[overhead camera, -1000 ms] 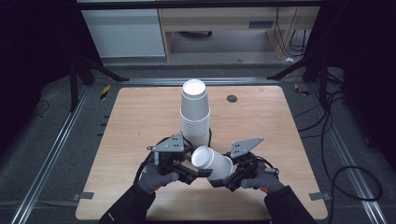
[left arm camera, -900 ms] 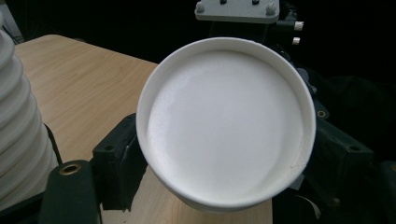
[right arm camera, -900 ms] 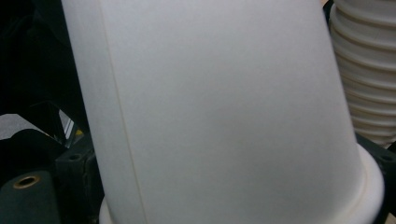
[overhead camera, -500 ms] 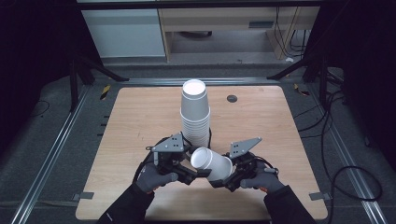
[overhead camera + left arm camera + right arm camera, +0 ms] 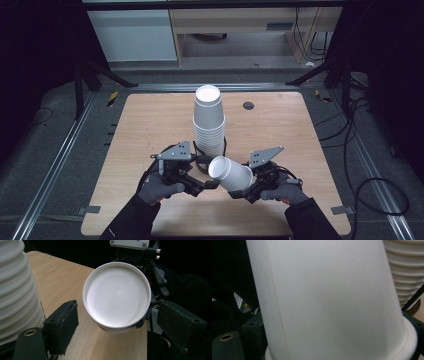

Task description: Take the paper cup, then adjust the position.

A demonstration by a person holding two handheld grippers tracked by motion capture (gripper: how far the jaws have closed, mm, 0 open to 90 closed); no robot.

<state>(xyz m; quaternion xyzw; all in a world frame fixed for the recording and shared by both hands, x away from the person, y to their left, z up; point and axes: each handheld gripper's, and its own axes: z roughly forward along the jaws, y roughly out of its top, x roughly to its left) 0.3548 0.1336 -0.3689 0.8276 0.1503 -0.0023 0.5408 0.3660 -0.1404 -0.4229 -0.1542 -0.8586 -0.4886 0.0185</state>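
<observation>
A tall stack of upturned white paper cups stands mid-table. Just in front of it a single white cup is held on its side above the wood. My right gripper is shut on that cup near its rim; in the right gripper view the cup wall rises between the jaws of the right gripper. My left gripper is open and points at the cup's closed base. In the left gripper view that base faces the left gripper, whose pads stand clear on either side.
The wooden table has a small dark round insert at the back right. The cup stack stands close beside the left jaw. Metal rails and cables run along the floor on both sides.
</observation>
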